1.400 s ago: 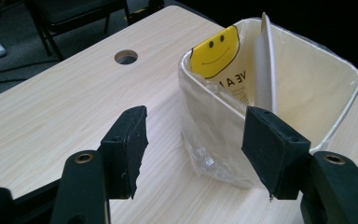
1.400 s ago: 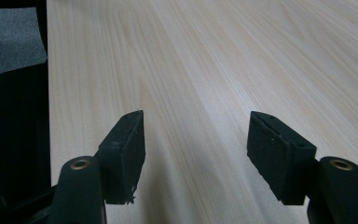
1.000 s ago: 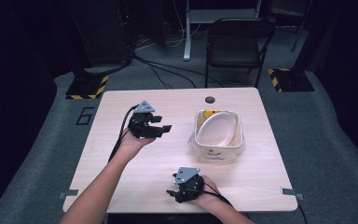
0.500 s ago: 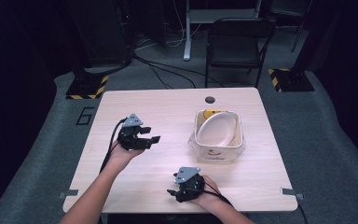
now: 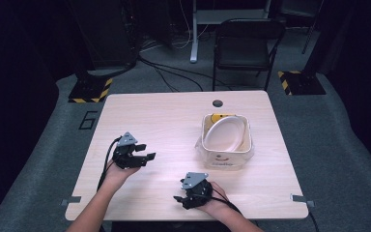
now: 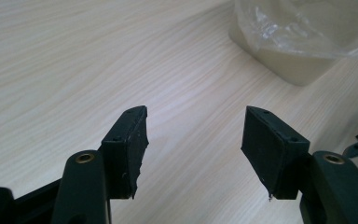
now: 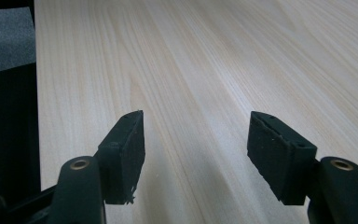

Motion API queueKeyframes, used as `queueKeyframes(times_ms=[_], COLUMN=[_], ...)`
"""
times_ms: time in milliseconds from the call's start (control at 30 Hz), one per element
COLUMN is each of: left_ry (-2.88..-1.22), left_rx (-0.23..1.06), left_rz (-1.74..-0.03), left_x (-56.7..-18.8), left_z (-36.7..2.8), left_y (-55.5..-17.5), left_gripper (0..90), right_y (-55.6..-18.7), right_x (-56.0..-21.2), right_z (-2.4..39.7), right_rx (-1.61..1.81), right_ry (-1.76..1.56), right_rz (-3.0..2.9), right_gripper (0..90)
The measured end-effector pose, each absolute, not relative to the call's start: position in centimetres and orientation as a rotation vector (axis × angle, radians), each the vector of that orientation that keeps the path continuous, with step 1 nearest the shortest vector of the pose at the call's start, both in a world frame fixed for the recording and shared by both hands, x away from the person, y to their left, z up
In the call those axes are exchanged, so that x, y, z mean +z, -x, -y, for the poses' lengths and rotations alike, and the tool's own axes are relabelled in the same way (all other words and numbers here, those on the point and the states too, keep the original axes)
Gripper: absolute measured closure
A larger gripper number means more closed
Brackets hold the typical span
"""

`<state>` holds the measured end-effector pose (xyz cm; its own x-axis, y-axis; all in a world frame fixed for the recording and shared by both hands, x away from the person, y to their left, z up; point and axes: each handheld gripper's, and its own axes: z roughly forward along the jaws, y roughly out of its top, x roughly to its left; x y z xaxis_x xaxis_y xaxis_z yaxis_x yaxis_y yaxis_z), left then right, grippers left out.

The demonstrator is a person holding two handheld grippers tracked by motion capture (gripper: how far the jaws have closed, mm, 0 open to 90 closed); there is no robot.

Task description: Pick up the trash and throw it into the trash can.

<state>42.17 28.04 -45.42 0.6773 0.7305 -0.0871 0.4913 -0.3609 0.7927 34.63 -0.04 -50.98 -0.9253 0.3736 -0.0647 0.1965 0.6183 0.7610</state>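
On the light wood table (image 5: 174, 121) a square cream container (image 5: 225, 141) holds a pale oval plate (image 5: 226, 134) standing on edge, with something yellow (image 5: 218, 117) behind it. My left gripper (image 5: 146, 151) sits low over the table's left part, jaws open and pointing right toward the container, nothing between them. In the left gripper view (image 6: 193, 140) the container (image 6: 303, 42) shows at the upper right with clear film over it. My right gripper (image 5: 179, 199) rests near the front edge, pointing left, open and empty; in the right gripper view (image 7: 196, 147) bare wood lies ahead.
A black folding chair (image 5: 244, 48) stands behind the table. A round cable hole (image 5: 217, 103) is in the tabletop's far edge. Yellow-and-black striped stand bases (image 5: 91, 89) sit on the grey carpet at the back left and back right. The table's left edge (image 7: 35, 93) drops off in the right gripper view.
My left gripper has come down and back toward the person, away from the container, toward the table's left front. The right gripper has kept still.
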Motion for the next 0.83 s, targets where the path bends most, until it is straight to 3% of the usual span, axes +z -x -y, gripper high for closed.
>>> queueKeyframes(times_ms=[833], left_ry=[-2.069], left_rx=[0.319], left_rz=[-1.036], left_x=[-49.7], left_z=[-30.3], left_y=[-41.9], left_gripper=[38.8], right_y=[-35.2], right_x=[-51.6], right_z=[0.2], right_rx=[1.157], right_ry=[-0.518], right_rz=[-2.627], right_gripper=[35.6])
